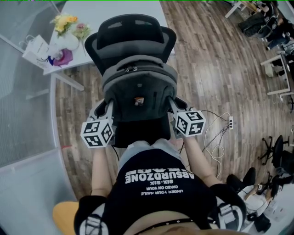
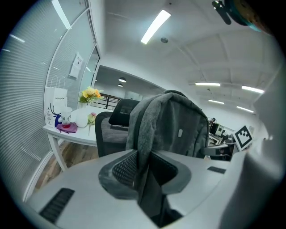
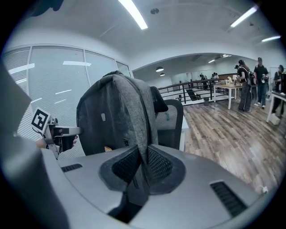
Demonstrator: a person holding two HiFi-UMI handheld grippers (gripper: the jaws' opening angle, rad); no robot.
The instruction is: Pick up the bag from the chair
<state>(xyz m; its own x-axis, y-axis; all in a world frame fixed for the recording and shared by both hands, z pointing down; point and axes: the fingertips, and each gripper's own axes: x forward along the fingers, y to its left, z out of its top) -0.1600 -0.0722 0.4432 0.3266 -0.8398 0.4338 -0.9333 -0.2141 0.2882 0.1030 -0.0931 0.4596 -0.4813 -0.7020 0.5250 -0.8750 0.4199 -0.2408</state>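
The grey bag (image 1: 138, 87) hangs upright between the two tongs, right in front of the backrest of the black chair (image 1: 131, 34) and over its seat; whether its bottom touches the seat I cannot tell. It is carried by its two shoulder straps. The left gripper (image 2: 142, 169) has its jaws narrowed onto the left strap (image 2: 142, 134) — the ribbed pads pinch the grey webbing from both sides, and the strap runs up from them to the top of the bag. The right gripper (image 3: 142, 167) grips the right strap (image 3: 144, 125) the same way, jaws close together with the fabric clamped between. In the head view both tools sit just beside the bag's lower flanks, near the person's black printed shirt (image 1: 156, 183). Beyond the chair stands a white table (image 1: 115, 9) with flowers (image 1: 64, 20) and a white paper bag (image 1: 34, 50) — all on a wood-plank floor (image 1: 216, 69), where thin cables (image 1: 216, 131) lie to the right.
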